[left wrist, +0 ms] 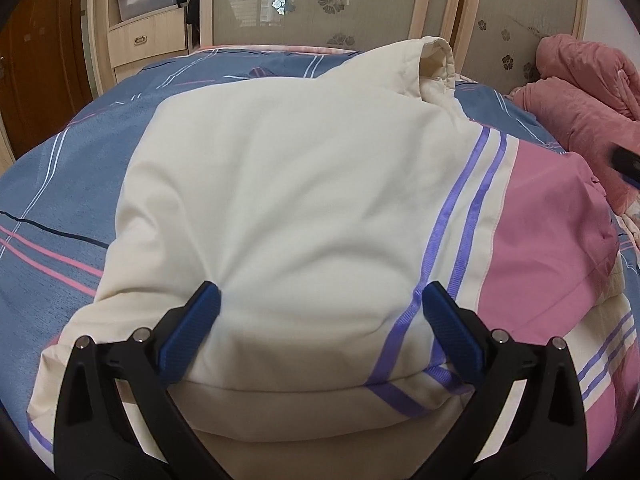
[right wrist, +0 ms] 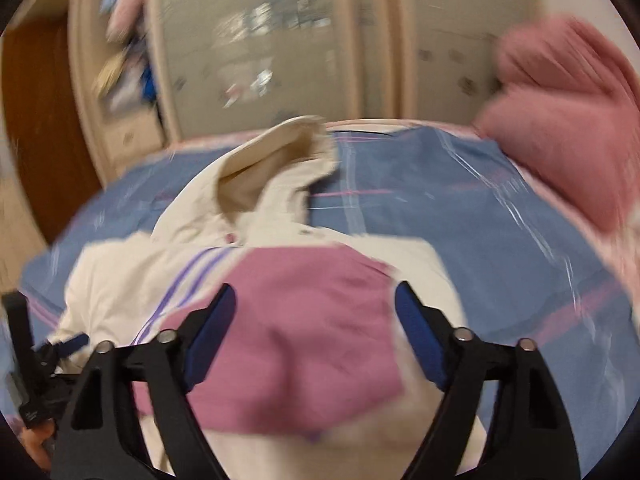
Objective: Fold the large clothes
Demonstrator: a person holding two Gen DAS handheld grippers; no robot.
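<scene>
Only right view shows hood (right wrist: 276,160); both tools (left wrist: 320,312) (right wrist: 316,312) gape over jacket (left wrist: 280,184).

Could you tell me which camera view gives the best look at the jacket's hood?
The right wrist view, despite its blur: the cream hood faces the camera, open side up, so its inside shows, lying on the blue bedsheet. The left wrist view is sharper, but shows only the hood's rim and back beyond the folded body.

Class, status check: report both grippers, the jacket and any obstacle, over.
Left gripper open over jacket. Right gripper open, above pink panel. Pink blanket well clear.
</scene>
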